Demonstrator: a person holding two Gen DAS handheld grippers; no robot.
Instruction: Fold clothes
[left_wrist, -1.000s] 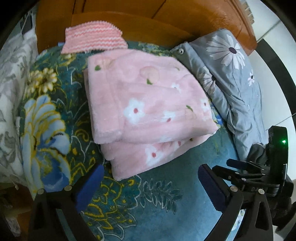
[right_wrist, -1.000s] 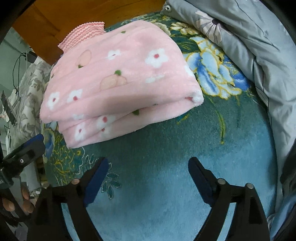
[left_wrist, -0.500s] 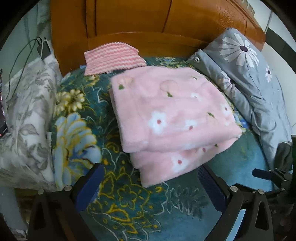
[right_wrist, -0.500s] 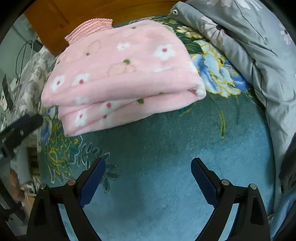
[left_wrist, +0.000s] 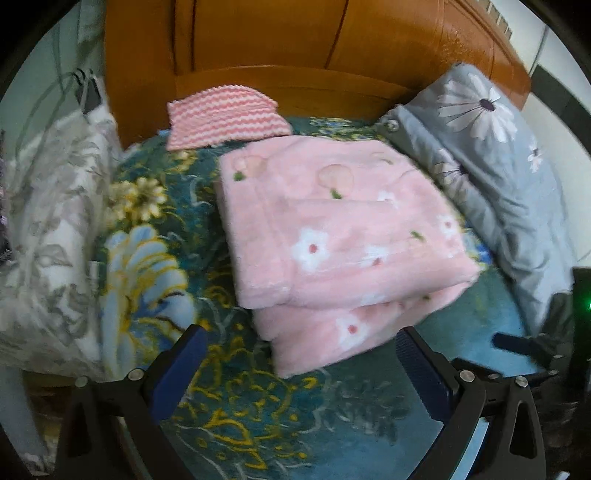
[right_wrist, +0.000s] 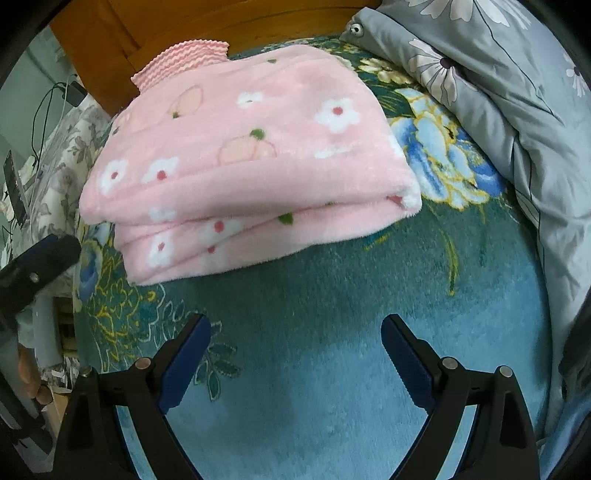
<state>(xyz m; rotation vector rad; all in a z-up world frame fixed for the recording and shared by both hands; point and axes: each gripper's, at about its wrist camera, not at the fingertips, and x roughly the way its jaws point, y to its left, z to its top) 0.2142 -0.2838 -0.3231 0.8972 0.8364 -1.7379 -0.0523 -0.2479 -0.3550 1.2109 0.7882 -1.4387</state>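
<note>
Lying folded on the teal floral bedspread (left_wrist: 155, 280): pink fleece garment (left_wrist: 332, 236) with white flowers, doubled into a thick rectangular stack, upper layers set slightly back from the lowest layer along the near edge. Resting flat, touched by neither tool. Seen from the right wrist as the same pink stack (right_wrist: 243, 155), folded edge rounded toward the camera, loose corner at the right end just above the blue printed flower.

Left gripper (left_wrist: 299, 365) spread wide, blue pads apart, nothing between them, held above the bedspread just short of the stack's near corner. Right gripper (right_wrist: 295, 354) likewise spread wide and empty, over a plain teal stretch of the bedspread, a little apart from the stack's near edge. Left tool's blue fingertip also visible at the left border of the right wrist view, blurred.

Behind the stack, near the orange wooden headboard (left_wrist: 295, 48): pink-and-white zigzag striped cloth (left_wrist: 225, 118), folded, its lower edge close to the garment's far edge; touching or not, cannot tell. To the right of the stack: grey daisy-print quilt (left_wrist: 495, 155) bunched along the bed's side, a snap button at its near corner. To the left: white-and-grey leaf-print pillow (left_wrist: 48, 229) at the bedspread's edge.
</note>
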